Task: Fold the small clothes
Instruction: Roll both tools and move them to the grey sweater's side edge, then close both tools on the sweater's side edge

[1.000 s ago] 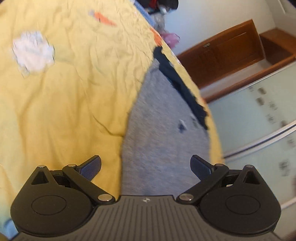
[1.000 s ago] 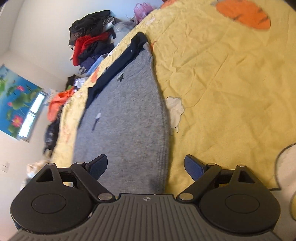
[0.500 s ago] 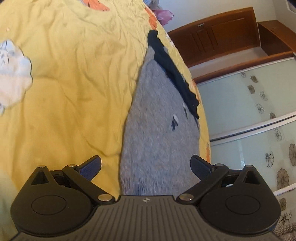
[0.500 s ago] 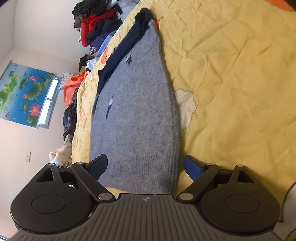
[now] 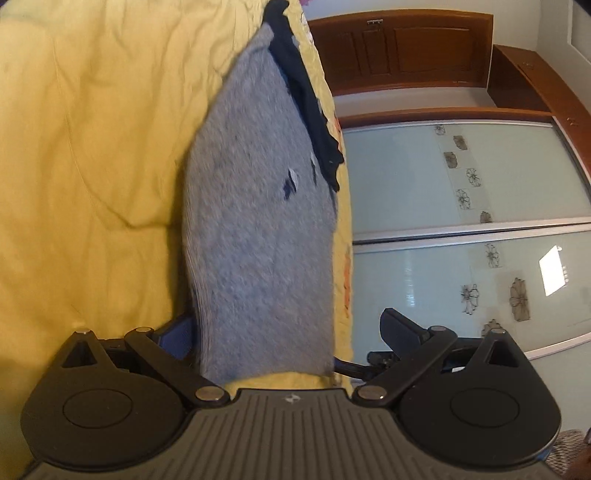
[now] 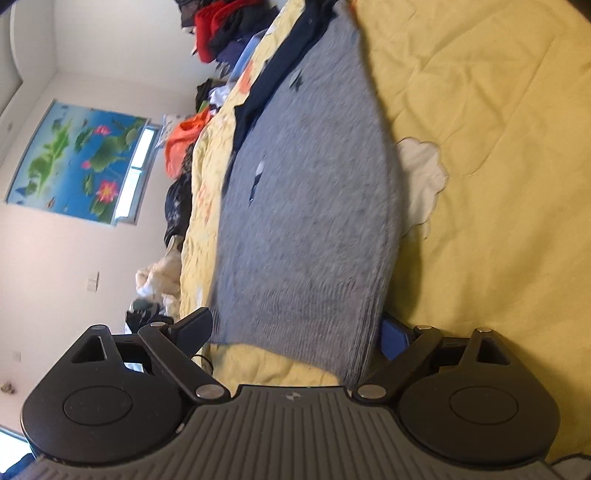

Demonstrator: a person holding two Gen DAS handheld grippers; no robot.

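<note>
A grey knitted garment [image 5: 258, 229] with a dark navy band [image 5: 314, 122] along its far edge lies flat on a yellow bedspread [image 5: 92, 147]. My left gripper [image 5: 288, 332] is open, its jaws spread around the garment's near ribbed end. In the right wrist view the same grey garment [image 6: 310, 221] stretches away, with its navy band [image 6: 273, 77] on the left. My right gripper [image 6: 295, 328] is open too, a finger on each side of the ribbed hem. One finger of each gripper is partly hidden behind the fabric.
A pile of mixed clothes [image 6: 221, 33] sits at the far end of the bed. Wooden cabinets [image 5: 406, 44] and glass sliding doors [image 5: 480, 221] stand beyond the bed edge. A flower picture [image 6: 77, 162] hangs on the wall, with more clothes [image 6: 184, 144] below.
Both grippers have come down and closer to the garment's ends; its hems now sit between the open fingers. The jaws have stayed spread.
</note>
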